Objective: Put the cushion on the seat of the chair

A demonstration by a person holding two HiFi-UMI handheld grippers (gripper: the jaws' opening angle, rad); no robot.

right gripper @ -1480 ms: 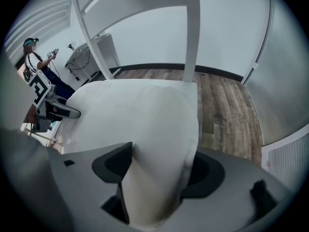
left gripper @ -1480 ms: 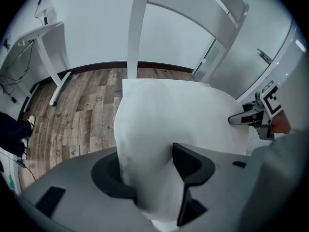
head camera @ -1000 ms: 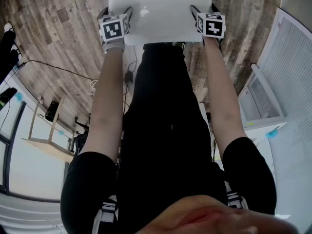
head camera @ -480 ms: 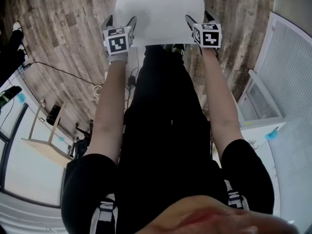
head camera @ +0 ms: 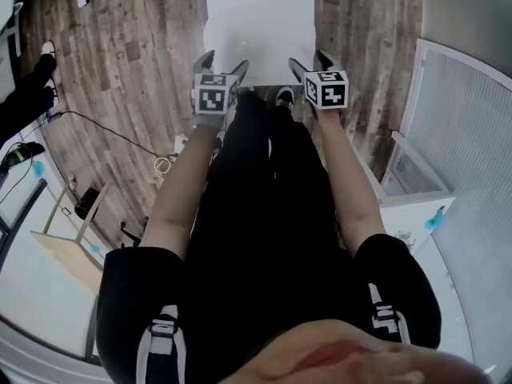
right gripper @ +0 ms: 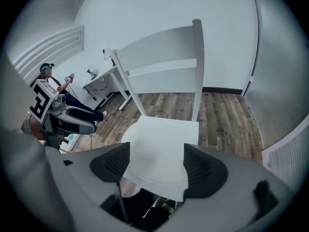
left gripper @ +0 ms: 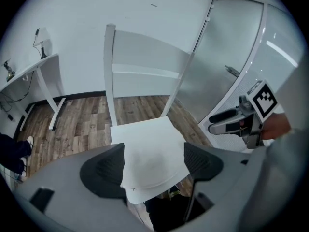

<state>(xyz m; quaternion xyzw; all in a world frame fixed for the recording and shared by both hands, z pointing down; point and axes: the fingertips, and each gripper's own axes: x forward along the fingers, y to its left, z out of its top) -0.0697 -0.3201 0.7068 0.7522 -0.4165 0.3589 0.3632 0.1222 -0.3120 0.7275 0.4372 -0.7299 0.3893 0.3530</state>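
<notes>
Floor (head camera: 120, 54): wood planks in brown and grey, filling the upper part of the head view.
Chair (left gripper: 145, 57): white, with a high slatted back. It stands at the top centre of the head view and faces the one who holds the claws.
Seat (left gripper: 140, 128): flat and white. Only its far strip shows bare in the left gripper view; the cushion covers the rest.
Cushion (head camera: 260, 30): white, almost square, with a rounded near edge. It lies flat on the seat, at the top centre of the head view. Whether its near edge passes over the front of the seat, I cannot tell.
Table (left gripper: 38, 66): white with thin legs, against the wall at the upper left of the left gripper view.
Trousers (head camera: 264, 214): black, in the centre of the head view, just below the cushion.
Left claw (head camera: 224, 62): the two jaws stand wide apart and grip nothing. It is at the near left corner of the cushion, and its own view shows the cushion in the gap.
Right claw (head camera: 308, 59): the jaws are also spread and hold nothing, at the near right corner of the cushion.
Cable (head camera: 104, 122): thin and dark, lying on the floor at the left of the head view.
</notes>
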